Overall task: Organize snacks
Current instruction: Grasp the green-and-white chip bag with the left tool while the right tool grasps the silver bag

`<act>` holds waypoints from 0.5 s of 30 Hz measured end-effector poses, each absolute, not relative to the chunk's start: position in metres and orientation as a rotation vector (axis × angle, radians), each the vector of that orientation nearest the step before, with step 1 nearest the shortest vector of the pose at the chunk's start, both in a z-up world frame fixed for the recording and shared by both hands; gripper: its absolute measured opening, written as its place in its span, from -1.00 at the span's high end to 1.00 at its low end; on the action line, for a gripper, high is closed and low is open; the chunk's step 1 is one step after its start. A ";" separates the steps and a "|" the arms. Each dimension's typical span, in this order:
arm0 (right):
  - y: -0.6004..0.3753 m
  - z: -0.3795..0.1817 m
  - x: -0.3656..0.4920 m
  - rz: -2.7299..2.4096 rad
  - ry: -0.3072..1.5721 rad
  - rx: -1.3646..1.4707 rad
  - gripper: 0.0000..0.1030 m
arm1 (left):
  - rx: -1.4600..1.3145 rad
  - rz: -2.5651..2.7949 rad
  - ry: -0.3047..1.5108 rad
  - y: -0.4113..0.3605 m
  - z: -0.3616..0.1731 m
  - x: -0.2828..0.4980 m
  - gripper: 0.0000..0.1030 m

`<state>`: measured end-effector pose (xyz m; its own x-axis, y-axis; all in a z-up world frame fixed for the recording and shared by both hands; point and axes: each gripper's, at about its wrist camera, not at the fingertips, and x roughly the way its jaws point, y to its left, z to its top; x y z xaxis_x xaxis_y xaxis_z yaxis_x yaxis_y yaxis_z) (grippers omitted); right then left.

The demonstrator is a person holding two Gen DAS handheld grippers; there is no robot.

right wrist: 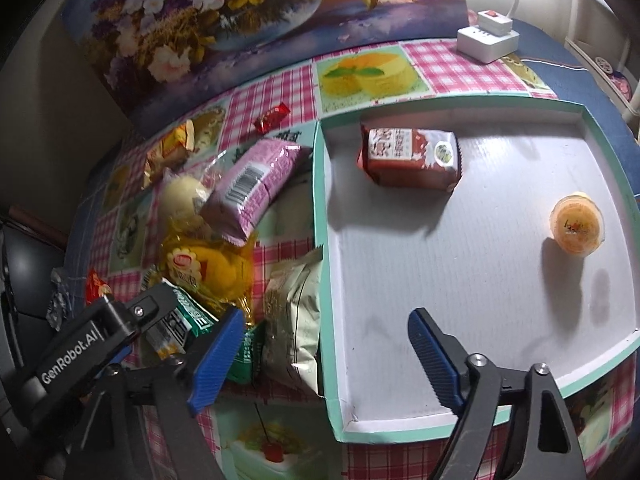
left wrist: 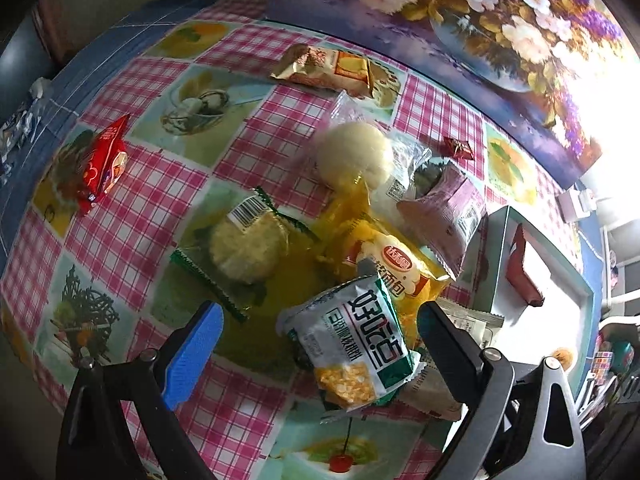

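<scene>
On checkered tablecloth (right wrist: pixel 452 68): snack pile, tray (right wrist: pixel 326 216); floral painting (right wrist: pixel 224 12) behind.

The table is covered by a pink-checked oilcloth printed with dessert pictures (right wrist: pixel 456 68), and a large floral painting of white and purple blossoms (right wrist: pixel 224 12) is propped along its far edge at 12 o'clock. A white power strip (right wrist: pixel 486 40) is seen at 1 o'clock, where strong glare is cast.
</scene>
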<state>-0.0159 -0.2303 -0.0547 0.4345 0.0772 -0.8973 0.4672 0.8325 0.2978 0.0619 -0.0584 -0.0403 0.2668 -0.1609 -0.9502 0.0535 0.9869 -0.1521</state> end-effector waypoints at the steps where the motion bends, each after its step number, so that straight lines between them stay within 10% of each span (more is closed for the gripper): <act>1: -0.229 -0.055 -0.015 -0.258 1.112 0.560 -0.61 | -0.091 -0.144 1.299 -0.060 -0.042 0.062 -0.89; 15: -0.211 -0.061 -0.004 -0.212 1.157 0.488 -0.45 | -0.100 -0.161 1.332 -0.074 -0.055 0.065 -0.25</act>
